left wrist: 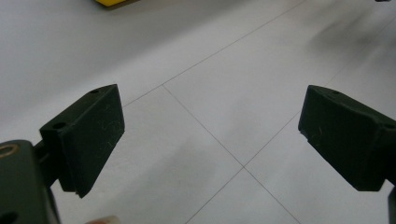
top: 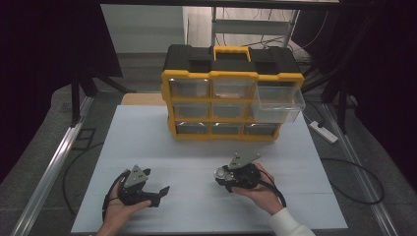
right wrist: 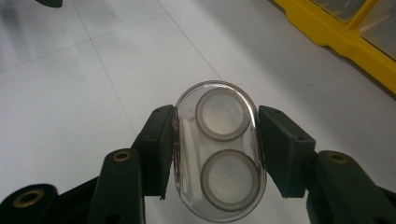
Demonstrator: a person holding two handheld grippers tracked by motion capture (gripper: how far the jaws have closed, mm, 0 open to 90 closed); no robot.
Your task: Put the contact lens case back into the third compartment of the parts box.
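Observation:
My right gripper (right wrist: 215, 149) is shut on a clear oval case (right wrist: 220, 149) with two round wells, held just above the white table. In the high view that case (top: 221, 173) shows at the gripper's left tip, near the table's middle front. My left gripper (top: 158, 195) rests at the front left, jaws wide apart with nothing between them; its fingers (left wrist: 88, 135) frame bare table. A yellow and black drawer organizer (top: 231, 93) stands at the back, with its upper right clear drawer (top: 278, 102) pulled out.
The white table (top: 196, 147) has thin seam lines. The organizer's yellow base (right wrist: 345, 42) lies to the upper right in the right gripper view. A power strip (top: 324, 132) and cables lie on the floor at the right.

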